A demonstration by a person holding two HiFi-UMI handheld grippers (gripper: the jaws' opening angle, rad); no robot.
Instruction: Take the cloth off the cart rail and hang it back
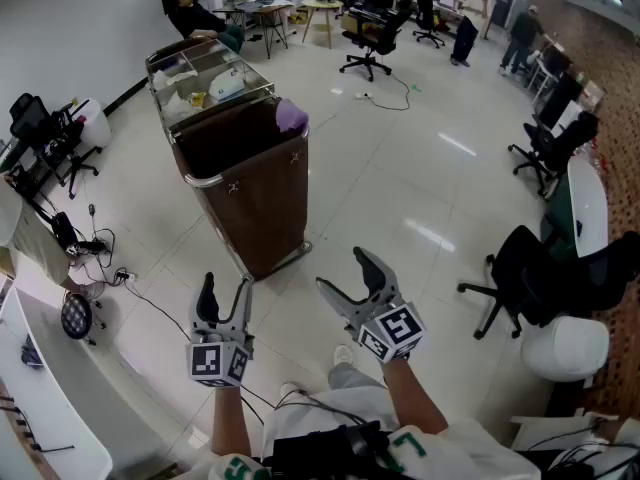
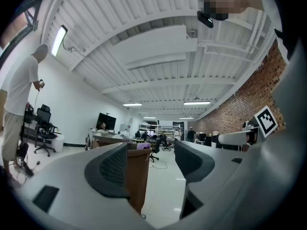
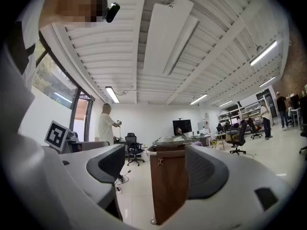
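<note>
Before the cart point(image 1: 255, 188) with cloth point(image 1: 291, 116), left gripper point(image 1: 226, 284) and right gripper point(image 1: 341, 269) hold jaws wide, empty.

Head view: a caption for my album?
Left hand-held gripper and right hand-held gripper, open, face a brown cart with purple cloth on its rail.

black office chair point(image 1: 522, 268), brick wall point(image 2: 240, 104), standing person point(image 3: 106, 127)
</note>
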